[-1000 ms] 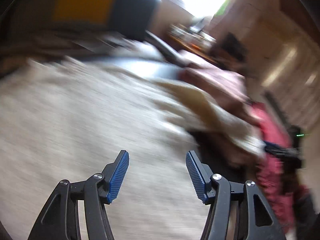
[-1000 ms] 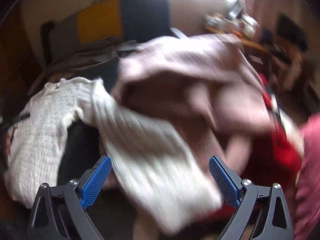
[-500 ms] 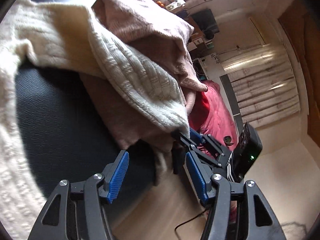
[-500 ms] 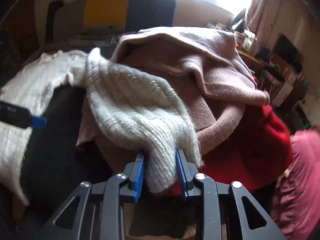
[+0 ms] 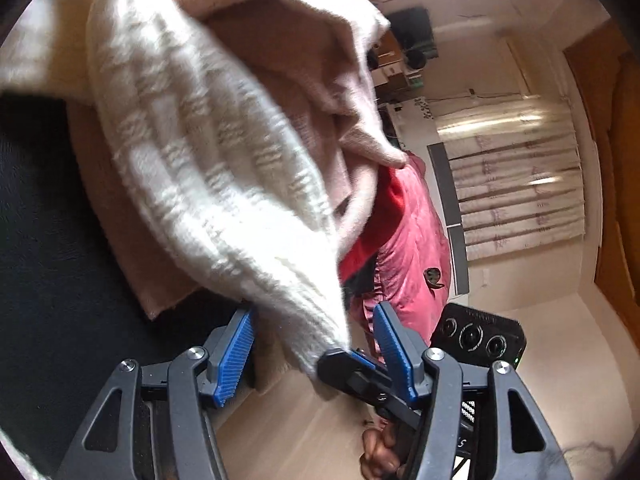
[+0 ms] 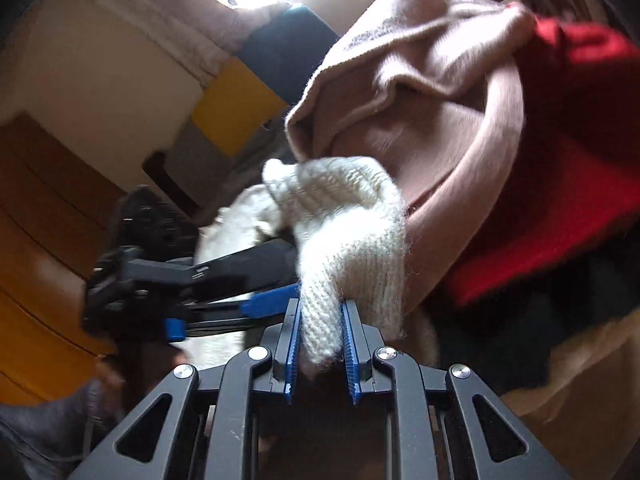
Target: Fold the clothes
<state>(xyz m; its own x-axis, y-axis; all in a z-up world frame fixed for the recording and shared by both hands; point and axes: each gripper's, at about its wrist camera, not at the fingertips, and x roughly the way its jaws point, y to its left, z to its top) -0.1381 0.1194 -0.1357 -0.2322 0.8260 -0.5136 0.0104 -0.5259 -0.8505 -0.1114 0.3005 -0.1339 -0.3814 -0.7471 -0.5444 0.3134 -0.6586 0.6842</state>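
Cream cable-knit sweater (image 5: pixel 208 152): thick, ribbed, draped diagonally from 11 o'clock down to 5 o'clock, its end bunched into a narrow fold. Lies over a dusty-pink knit (image 5: pixel 288 40), rumpled, piled behind at 12 to 1 o'clock. Red garment (image 6: pixel 560 184) beneath pink one, at 3 o'clock.
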